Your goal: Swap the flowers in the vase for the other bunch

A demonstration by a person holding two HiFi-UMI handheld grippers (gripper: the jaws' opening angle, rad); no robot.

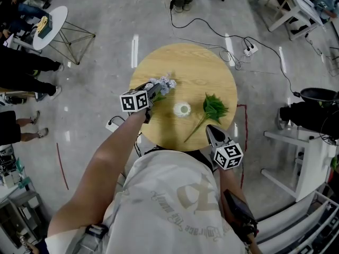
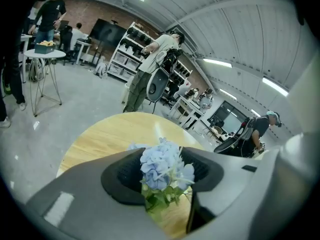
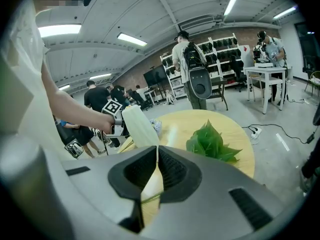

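Observation:
On the round wooden table (image 1: 185,62) a small white vase (image 1: 181,109) stands near the middle with nothing in it. A bunch of pale blue flowers (image 1: 165,83) lies at the table's left, between the parted jaws of my left gripper (image 1: 155,92). In the left gripper view the blue flowers (image 2: 162,166) sit in the gap with room at both sides of my left gripper (image 2: 162,155). A green leafy bunch (image 1: 213,108) lies to the right of the vase, its stem pointing at the near edge. My right gripper (image 1: 214,135) hovers shut and empty near that stem's end.
Cables and a power strip (image 1: 249,50) lie on the floor beyond the table. A small white side table (image 1: 50,26) stands far left with people around it. Black equipment on a white stand (image 1: 312,115) is at the right. A person carrying a chair (image 2: 155,69) stands past the table.

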